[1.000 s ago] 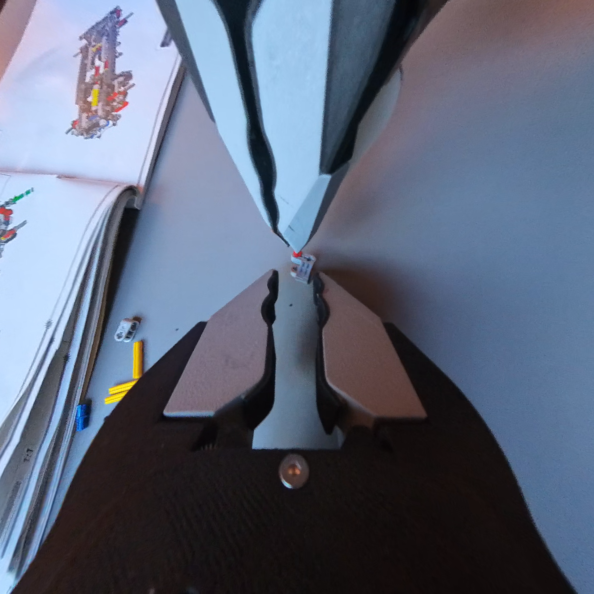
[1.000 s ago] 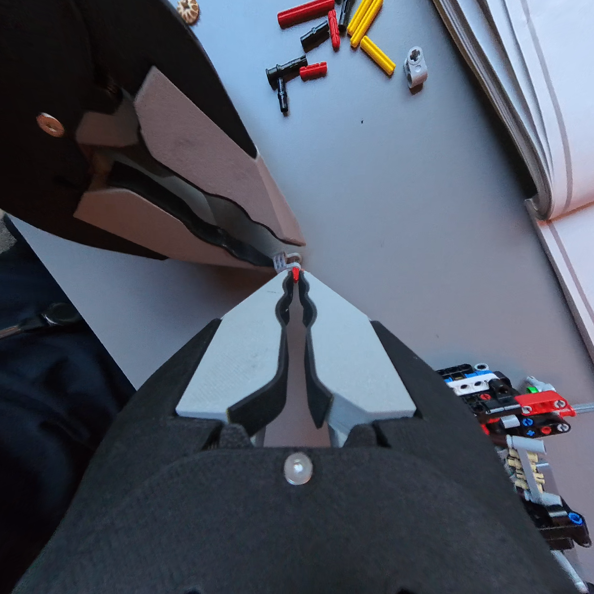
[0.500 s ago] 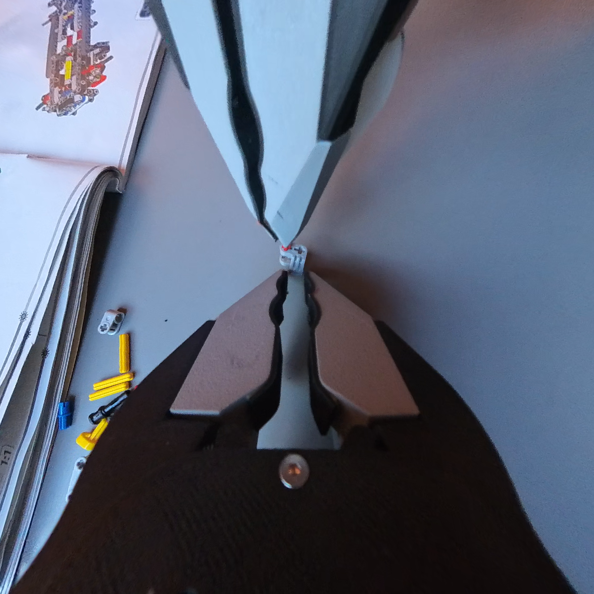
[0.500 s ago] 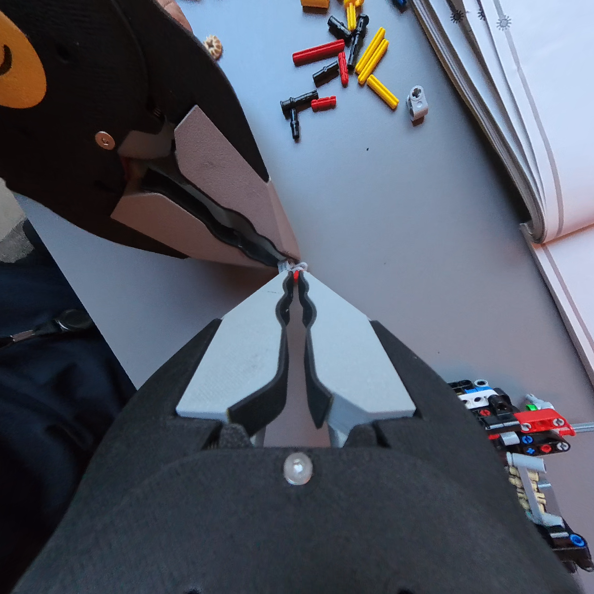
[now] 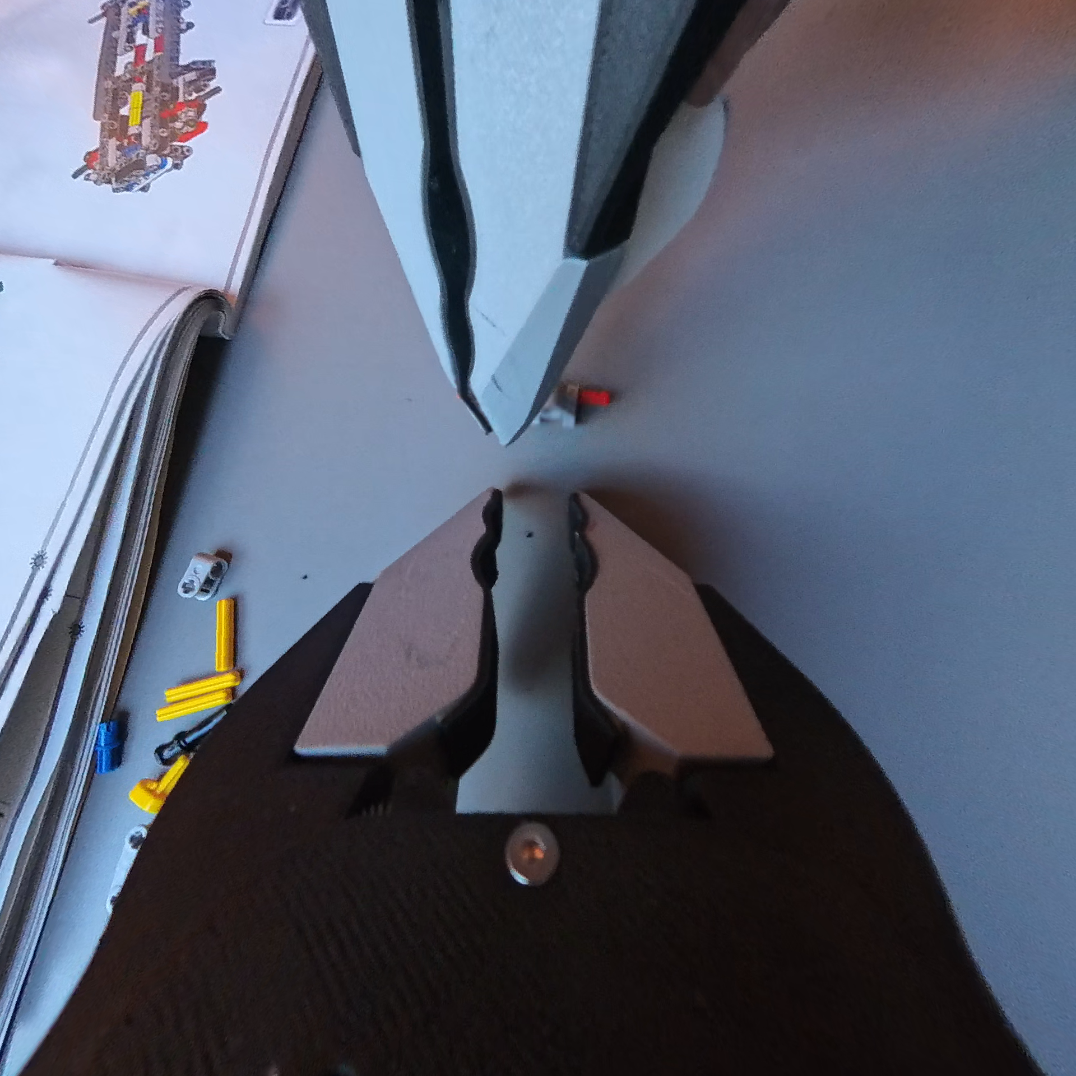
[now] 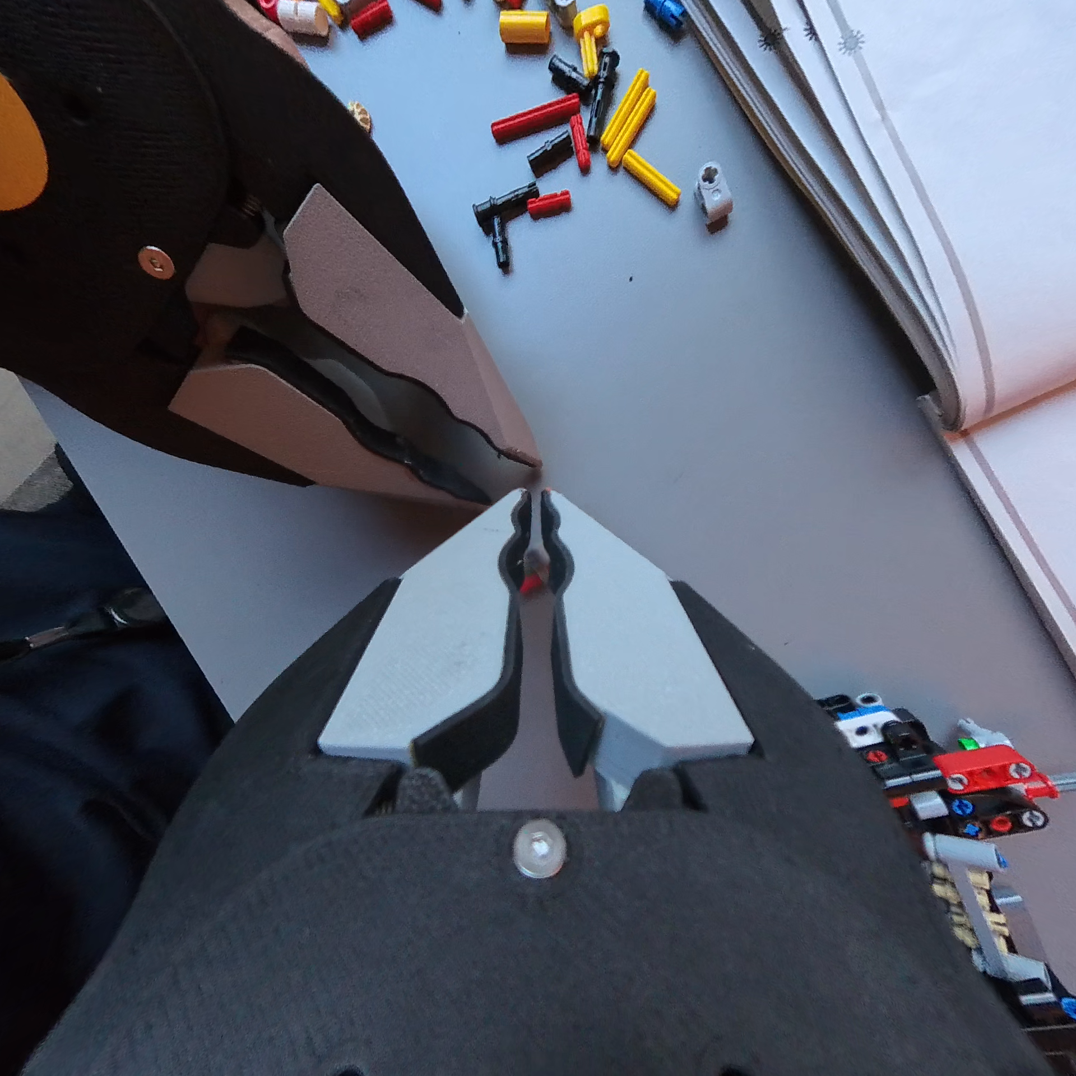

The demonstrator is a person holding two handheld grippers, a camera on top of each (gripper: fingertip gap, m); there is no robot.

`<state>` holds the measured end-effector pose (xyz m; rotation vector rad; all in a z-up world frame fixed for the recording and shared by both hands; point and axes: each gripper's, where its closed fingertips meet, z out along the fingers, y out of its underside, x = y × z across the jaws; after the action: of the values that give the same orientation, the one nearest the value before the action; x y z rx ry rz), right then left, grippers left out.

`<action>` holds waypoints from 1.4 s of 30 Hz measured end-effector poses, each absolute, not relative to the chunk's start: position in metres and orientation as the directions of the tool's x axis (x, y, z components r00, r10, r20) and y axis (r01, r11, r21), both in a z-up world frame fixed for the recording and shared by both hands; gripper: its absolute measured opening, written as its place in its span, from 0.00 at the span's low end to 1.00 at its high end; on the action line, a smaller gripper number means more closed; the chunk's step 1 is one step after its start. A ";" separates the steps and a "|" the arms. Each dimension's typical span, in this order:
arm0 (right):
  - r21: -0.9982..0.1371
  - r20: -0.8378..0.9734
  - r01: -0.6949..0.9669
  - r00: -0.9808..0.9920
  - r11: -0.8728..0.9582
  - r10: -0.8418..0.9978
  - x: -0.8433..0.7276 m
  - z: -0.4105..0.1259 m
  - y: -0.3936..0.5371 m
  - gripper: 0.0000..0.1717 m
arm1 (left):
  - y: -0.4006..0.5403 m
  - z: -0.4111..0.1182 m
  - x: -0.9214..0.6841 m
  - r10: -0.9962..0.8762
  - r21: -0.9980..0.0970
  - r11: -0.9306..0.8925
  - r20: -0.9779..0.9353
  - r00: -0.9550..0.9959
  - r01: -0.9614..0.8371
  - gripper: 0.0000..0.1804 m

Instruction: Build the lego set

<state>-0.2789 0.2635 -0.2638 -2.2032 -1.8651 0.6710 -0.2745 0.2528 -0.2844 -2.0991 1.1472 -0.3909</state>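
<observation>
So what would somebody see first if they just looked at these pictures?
Two pointed claws nearly meet nose to nose mid-picture: the tan-fingered left claw, open, and the pale grey-fingered right claw, shut. A tiny grey-and-red plastic piece lies on the grey table beside the right claw's tip. A bright scatter of yellow, red and black plastic pins sits beside an open white booklet.

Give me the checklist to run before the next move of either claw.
1. Is the left claw open, with nothing between its fingers: ok.
2. Is the right claw shut at the tips: ok.
3. Is the grey-and-red piece in a grasp: not ok, it sits apart, beside the right claw's tip.
4. Has it settled on the table: cannot tell, blurred.
5. Are the loose parts and open booklet apart from both claws: ok.
</observation>
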 end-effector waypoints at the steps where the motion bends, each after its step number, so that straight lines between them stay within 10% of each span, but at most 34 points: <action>1: -0.418 -0.225 0.885 0.117 -0.204 0.967 -0.280 -0.264 0.265 0.00 | 0.253 -0.284 -0.274 -0.823 -0.704 -0.362 -0.066 0.564 -0.611 0.12; 19: -0.581 -0.223 0.739 0.258 -0.340 0.940 -0.237 -0.278 0.243 0.13 | 0.259 -0.275 -0.268 -0.810 -0.716 -0.264 -0.200 0.552 -0.646 0.11; 28: -0.611 -0.085 0.754 0.241 -0.242 0.967 -0.242 -0.278 0.261 0.00 | 0.255 -0.273 -0.268 -0.822 -0.713 -0.218 -0.234 0.519 -0.667 0.12; 42: -0.336 -0.141 0.935 0.065 -0.109 0.988 -0.236 -0.261 0.249 0.00 | 0.244 -0.251 -0.255 -0.846 -0.779 -0.128 -0.238 0.477 -0.614 0.09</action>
<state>-0.2357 0.2486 -0.2605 -2.1725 -1.9842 0.5037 -0.2553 0.2439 -0.2513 -1.8370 1.2270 -0.3289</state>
